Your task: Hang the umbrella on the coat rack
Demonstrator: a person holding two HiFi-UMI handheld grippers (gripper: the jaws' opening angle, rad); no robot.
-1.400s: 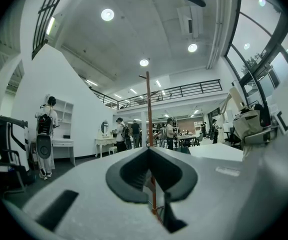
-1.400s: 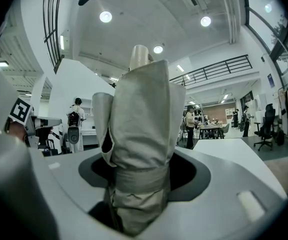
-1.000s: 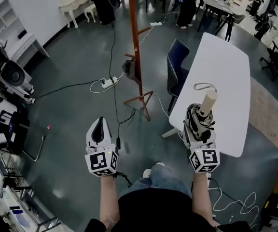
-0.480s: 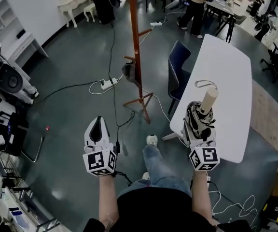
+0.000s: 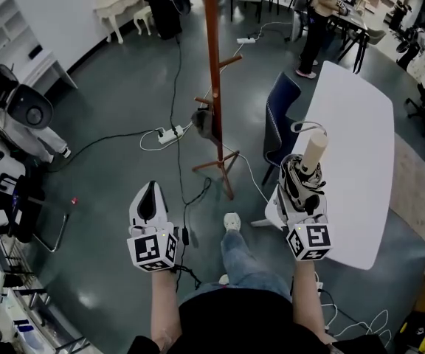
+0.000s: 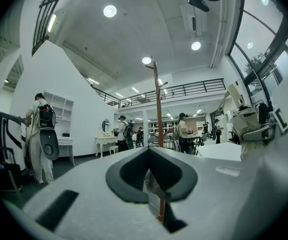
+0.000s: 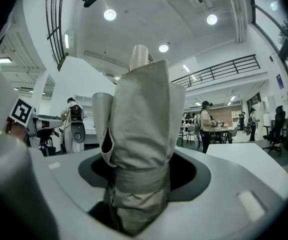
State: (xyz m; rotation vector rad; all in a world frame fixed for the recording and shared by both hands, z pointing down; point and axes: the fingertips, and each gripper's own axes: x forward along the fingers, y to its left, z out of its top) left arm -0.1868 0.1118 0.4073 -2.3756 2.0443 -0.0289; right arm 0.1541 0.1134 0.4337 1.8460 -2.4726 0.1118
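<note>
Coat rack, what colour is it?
The coat rack is reddish-brown, like wood; the head view shows it best.

— How is the light?
— Bright and even, from round ceiling lamps (image 6: pixel 109 10). Tall windows (image 6: pixel 264 44) at the right of the left gripper view add daylight. Shadows on the grey floor (image 5: pixel 116 102) are faint.
— Any glare?
— The white table (image 5: pixel 353 139) is nearly washed out, and the lamps bloom a little.
— Sharpness?
— The head view is crisp. Both gripper views bend straight lines and go black at the corners, and the umbrella (image 7: pixel 141 149) near the lens is a bit soft.
</note>
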